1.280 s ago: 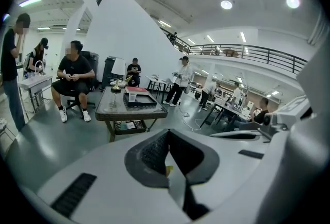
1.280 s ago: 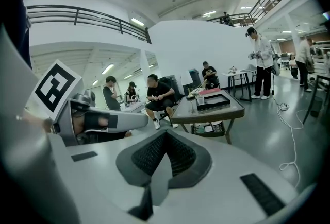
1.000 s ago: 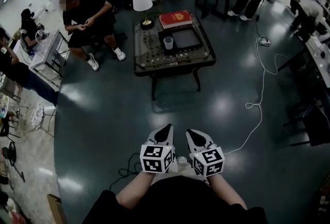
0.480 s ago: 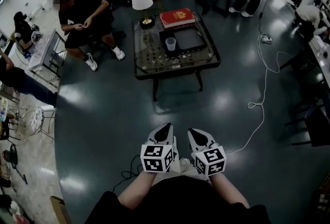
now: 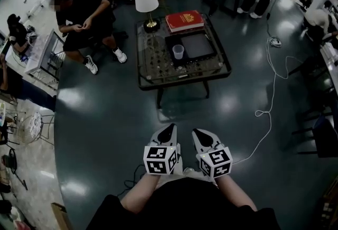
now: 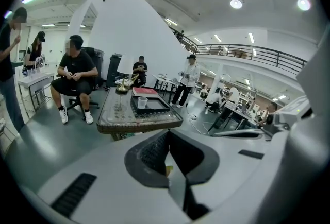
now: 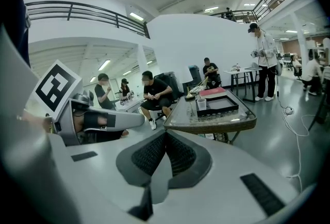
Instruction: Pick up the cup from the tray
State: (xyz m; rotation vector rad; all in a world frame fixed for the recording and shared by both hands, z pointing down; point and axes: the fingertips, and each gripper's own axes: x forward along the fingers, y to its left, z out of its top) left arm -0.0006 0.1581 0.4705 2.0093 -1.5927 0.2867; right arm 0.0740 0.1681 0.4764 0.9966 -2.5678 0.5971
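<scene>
A translucent white cup (image 5: 178,52) stands in the left part of a black tray (image 5: 200,45) on a glass-topped coffee table (image 5: 158,65), far ahead across the floor. The cup (image 6: 143,102) and tray (image 6: 157,104) show small in the left gripper view, and the cup (image 7: 201,104) and tray (image 7: 221,103) also in the right gripper view. My left gripper (image 5: 168,134) and right gripper (image 5: 199,137) are held side by side close to my body, well short of the table. Both are shut with nothing between the jaws.
On the table stand a lamp (image 5: 145,4) and a red book (image 5: 184,20). A person sits on a chair (image 5: 82,17) left of the table; others stand at desks behind. A white cable (image 5: 269,91) trails over the floor on the right.
The table and cup have come slightly nearer and lower in the head view as I walk forward. Both grippers keep their place and stay shut.
</scene>
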